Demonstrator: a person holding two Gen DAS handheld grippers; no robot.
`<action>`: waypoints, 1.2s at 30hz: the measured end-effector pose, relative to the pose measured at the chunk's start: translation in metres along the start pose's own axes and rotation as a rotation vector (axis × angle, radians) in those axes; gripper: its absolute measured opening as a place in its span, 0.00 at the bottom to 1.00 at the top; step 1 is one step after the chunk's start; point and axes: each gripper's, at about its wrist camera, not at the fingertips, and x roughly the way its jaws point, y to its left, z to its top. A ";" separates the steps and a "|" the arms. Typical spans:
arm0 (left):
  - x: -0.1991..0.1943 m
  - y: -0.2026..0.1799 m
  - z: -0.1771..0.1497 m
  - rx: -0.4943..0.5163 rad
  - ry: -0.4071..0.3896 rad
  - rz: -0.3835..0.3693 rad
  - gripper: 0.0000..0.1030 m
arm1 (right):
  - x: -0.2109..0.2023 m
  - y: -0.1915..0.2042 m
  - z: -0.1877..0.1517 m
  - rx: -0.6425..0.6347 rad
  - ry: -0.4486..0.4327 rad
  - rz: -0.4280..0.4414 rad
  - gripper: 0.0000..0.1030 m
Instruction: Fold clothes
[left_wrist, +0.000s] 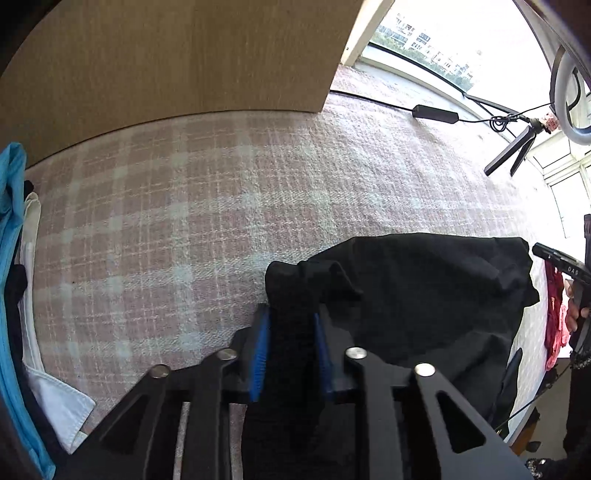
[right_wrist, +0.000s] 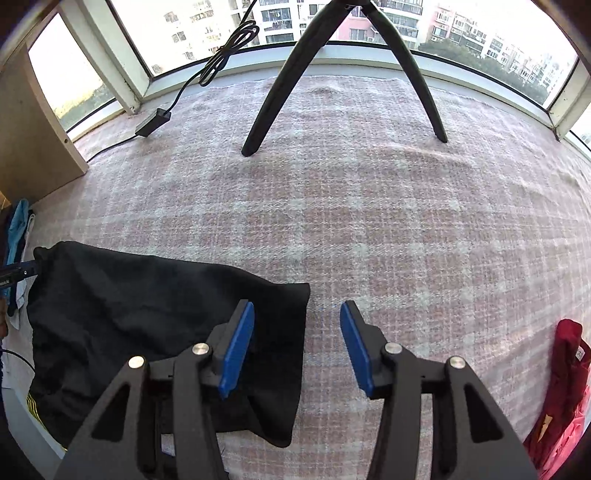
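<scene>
A black garment lies on the pink plaid cloth. My left gripper is shut on a bunched corner of the black garment, held between its blue pads. In the right wrist view the black garment lies at lower left, partly folded. My right gripper is open and empty, its left finger above the garment's right edge, its right finger over bare cloth. The left gripper's tip shows at the garment's far left corner.
A pile of blue, white and dark clothes lies at the left edge. Red and pink clothes lie at the right. A tripod and a cable with an adapter stand near the windows. A wooden panel rises at the back.
</scene>
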 end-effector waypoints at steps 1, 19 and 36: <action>0.001 -0.005 0.001 0.020 -0.004 0.024 0.09 | 0.002 -0.004 0.003 0.009 -0.001 0.016 0.47; -0.064 0.009 -0.025 -0.023 -0.115 0.018 0.05 | 0.002 0.033 -0.034 -0.224 0.053 0.170 0.46; -0.042 0.018 -0.030 -0.022 -0.043 0.046 0.05 | -0.033 -0.012 -0.140 -0.263 0.248 0.045 0.07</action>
